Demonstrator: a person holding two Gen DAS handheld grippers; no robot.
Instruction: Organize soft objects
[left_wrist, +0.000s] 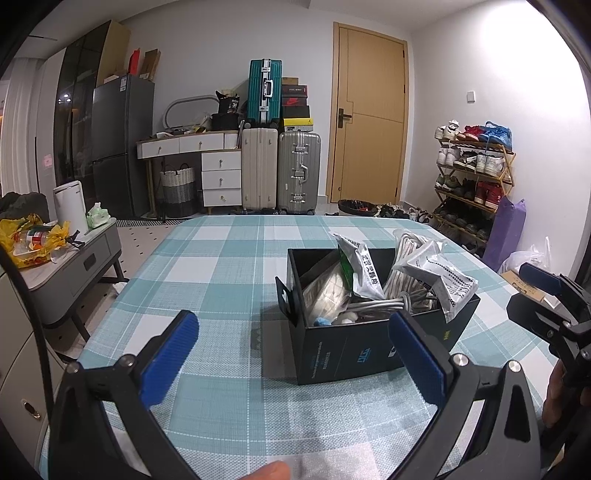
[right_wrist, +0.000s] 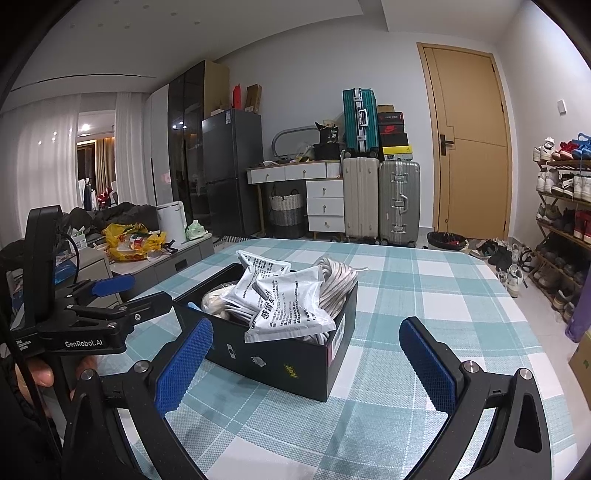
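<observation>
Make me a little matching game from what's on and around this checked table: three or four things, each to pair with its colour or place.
Things:
1. box
2. white sachet
3. top suitcase
4. left gripper

Descriptions:
A. teal, stacked above two others
B. black, standing on the tablecloth
C. open, empty
D. lying on top of the box's contents

Pairs: 1-B, 2-D, 3-A, 4-C

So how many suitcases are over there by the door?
3. A cream suitcase and a silver suitcase stand side by side on the floor, left of the door. A teal suitcase sits on top of them. Others may be hidden behind.
</observation>
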